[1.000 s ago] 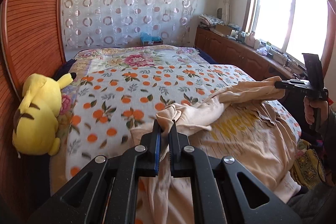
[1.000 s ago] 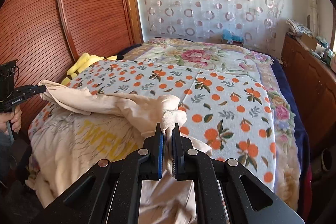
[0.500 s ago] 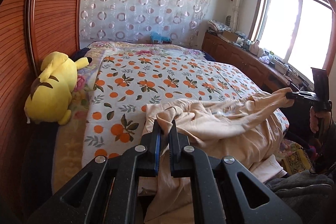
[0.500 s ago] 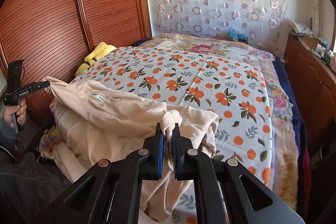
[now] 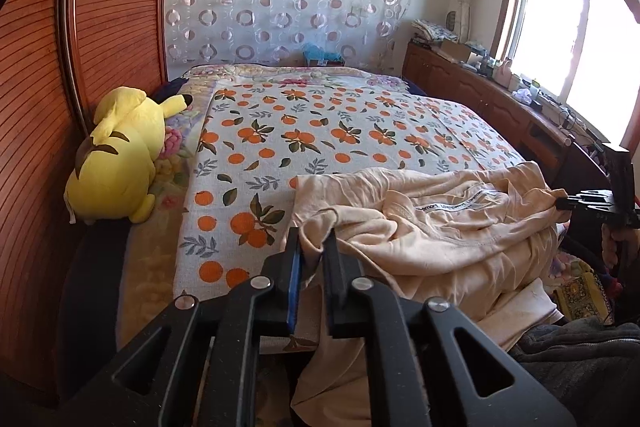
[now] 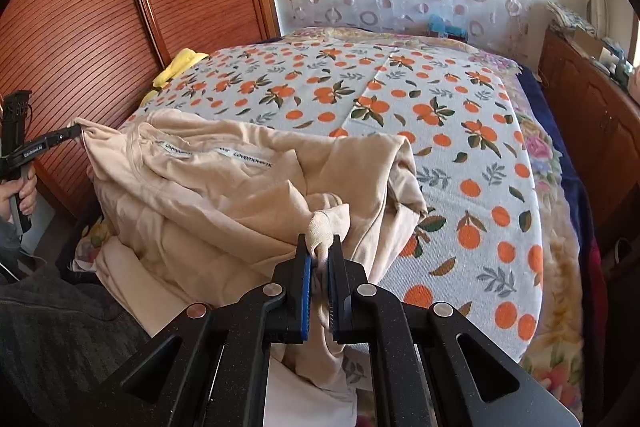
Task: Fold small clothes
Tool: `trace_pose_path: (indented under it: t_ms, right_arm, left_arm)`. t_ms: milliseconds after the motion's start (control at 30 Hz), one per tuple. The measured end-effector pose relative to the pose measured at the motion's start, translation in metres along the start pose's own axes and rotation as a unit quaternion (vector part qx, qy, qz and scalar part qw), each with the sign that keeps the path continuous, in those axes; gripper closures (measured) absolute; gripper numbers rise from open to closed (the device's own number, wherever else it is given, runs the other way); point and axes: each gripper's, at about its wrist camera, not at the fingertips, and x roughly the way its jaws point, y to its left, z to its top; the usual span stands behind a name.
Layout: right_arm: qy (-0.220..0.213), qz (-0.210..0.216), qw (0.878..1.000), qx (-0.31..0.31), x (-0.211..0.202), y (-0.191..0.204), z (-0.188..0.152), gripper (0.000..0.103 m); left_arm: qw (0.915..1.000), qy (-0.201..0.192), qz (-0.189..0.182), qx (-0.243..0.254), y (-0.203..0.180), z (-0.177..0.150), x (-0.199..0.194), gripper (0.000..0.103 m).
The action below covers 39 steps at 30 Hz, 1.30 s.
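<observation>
The lower part of the beige garment [image 5: 432,239] dropped over the bed's near edge and out of frame at 6 o'clock in both views, and the fabric pinched in the left gripper [image 5: 311,243] was hidden where it ran between the fingers. At 9 o'clock in the right wrist view, most of the yellow plush toy [image 6: 180,67] was concealed behind the edge of the orange-print bedspread [image 6: 460,131]. The lettering on the garment's neck tape [image 6: 248,157] was too small to read, and the clutter on the wooden sideboard [image 5: 500,95] at 2 o'clock was washed out by window glare.
</observation>
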Motion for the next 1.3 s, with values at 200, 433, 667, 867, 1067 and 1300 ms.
trace_pose_path:
  t_ms: [200,433,667,867,1067,1300]
  right_arm:
    - [0.008,0.002,1.0,0.005,0.002,-0.001,0.0,0.096]
    - [0.002,-0.003,1.0,0.0,-0.003,0.005,-0.005,0.094]
    - [0.0,-0.006,1.0,-0.023,-0.017,0.016,-0.005,0.091]
    - [-0.021,-0.01,0.999,-0.033,-0.033,0.013,0.008,0.065]
    - [-0.033,-0.043,0.998,-0.032,-0.027,0.004,0.024,0.056]
    - [-0.036,-0.052,0.998,-0.027,0.004,-0.004,0.037,0.056]
  left_arm:
    - [0.9999,-0.011,-0.004,-0.002,-0.003,0.005,0.0,0.036]
    - [0.9999,0.001,0.007,0.014,-0.01,0.008,0.017,0.025]
    - [0.9998,0.014,-0.013,0.009,-0.016,0.01,0.035,0.025]
    - [0.9999,0.009,-0.012,0.0,-0.016,0.022,0.048,0.025]
    - [1.0,0.002,-0.002,0.004,-0.015,0.033,0.055,0.025]
    - [0.9999,0.005,0.004,0.009,-0.011,0.047,0.075,0.025]
